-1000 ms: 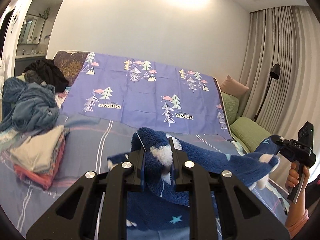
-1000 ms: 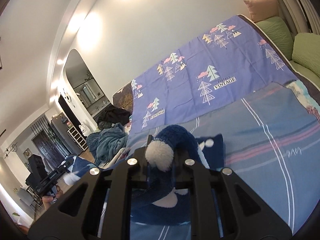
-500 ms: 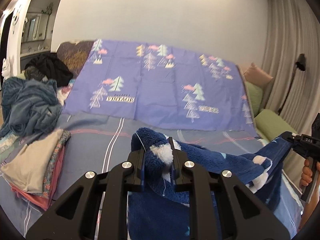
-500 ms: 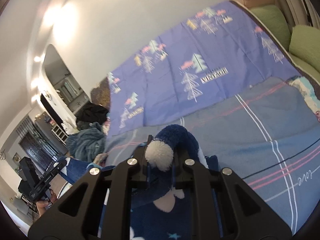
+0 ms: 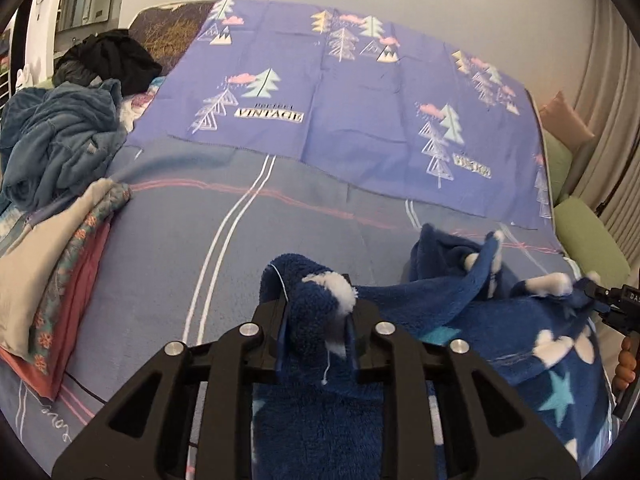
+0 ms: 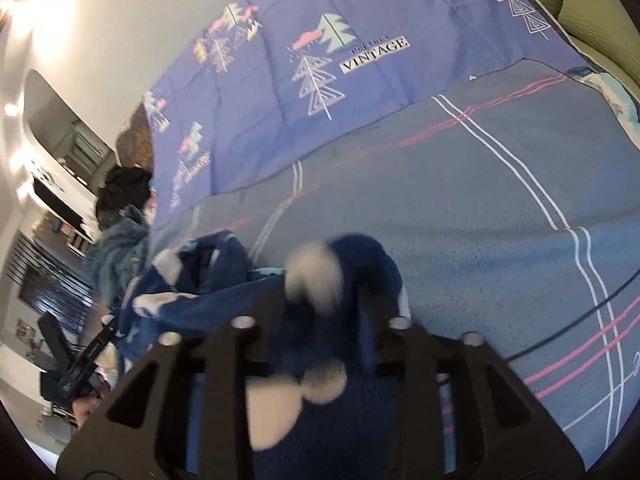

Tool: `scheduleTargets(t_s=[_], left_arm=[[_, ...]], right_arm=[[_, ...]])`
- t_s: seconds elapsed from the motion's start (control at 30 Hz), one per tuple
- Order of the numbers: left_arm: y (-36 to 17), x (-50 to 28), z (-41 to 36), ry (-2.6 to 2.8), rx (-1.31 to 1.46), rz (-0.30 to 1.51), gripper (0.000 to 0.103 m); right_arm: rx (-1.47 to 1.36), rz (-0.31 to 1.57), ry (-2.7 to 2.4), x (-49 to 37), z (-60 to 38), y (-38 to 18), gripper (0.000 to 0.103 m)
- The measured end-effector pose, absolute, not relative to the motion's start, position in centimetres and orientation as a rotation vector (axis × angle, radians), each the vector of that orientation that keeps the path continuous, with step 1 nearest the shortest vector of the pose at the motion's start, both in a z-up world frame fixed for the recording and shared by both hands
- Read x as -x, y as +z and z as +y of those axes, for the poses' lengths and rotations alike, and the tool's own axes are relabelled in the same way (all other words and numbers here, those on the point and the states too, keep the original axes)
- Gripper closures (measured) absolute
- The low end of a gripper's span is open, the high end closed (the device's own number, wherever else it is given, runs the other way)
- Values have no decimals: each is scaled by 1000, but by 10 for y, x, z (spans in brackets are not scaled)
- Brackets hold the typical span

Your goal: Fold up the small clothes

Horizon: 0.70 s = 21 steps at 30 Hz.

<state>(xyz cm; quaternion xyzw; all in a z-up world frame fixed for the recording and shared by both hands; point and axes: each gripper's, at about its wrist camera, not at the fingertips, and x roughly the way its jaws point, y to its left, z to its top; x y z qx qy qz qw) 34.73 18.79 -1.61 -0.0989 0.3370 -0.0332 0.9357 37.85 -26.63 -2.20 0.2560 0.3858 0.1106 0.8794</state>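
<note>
A fluffy navy garment (image 5: 440, 304) with white spots and light blue stars lies stretched across the grey-blue bed cover (image 5: 180, 240). One bunched corner stands between the fingers of my left gripper (image 5: 316, 320). Its jaws are opening, and the fleece between them is no longer squeezed. The other corner (image 6: 344, 264) sits between the fingers of my right gripper (image 6: 326, 320), whose jaws are also opening and stand wider apart; that view is blurred. The right gripper (image 5: 612, 304) also shows at the right edge of the left wrist view, in a hand.
A stack of folded clothes (image 5: 52, 272) lies at the left of the bed, with a heap of blue clothing (image 5: 56, 136) and a black garment (image 5: 112, 56) behind it. A purple tree-print sheet (image 5: 360, 100) covers the far end. Green cushions (image 5: 588, 232) line the right side.
Both grippers came down and forward with the garment until it lies on the bed. Both pairs of jaws have parted, the right more, and the pinched corners have puffed out.
</note>
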Motion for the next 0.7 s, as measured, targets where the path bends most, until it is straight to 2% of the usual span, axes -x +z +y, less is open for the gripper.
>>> scheduleTargets(t_s=[0.03,0.07,0.1,0.17,0.3,0.53,0.7], left_arm=[[-10,-342,187,-80,192,681,76],[-5,-338,185,-88,188,671,69],[2,-331,184,-88,185,650,57],[16,-313,182,-93,178,587,50],[27,-286,174,-192,173,586,50],[-20,-310,117,-350,17,878,50],[-18,-364,91,-287,-74,838,50]], right_arm=[[-539,789,232,-373,-270,-18,65],[-541,776,242,-367,-272,-14,65],[-540,764,264,-360,-272,-9,65],[-515,748,300,-346,-269,1,65],[-340,770,395,-319,-235,8,65],[-89,911,460,-332,-152,-13,65],[-140,920,388,-390,-136,-17,66]])
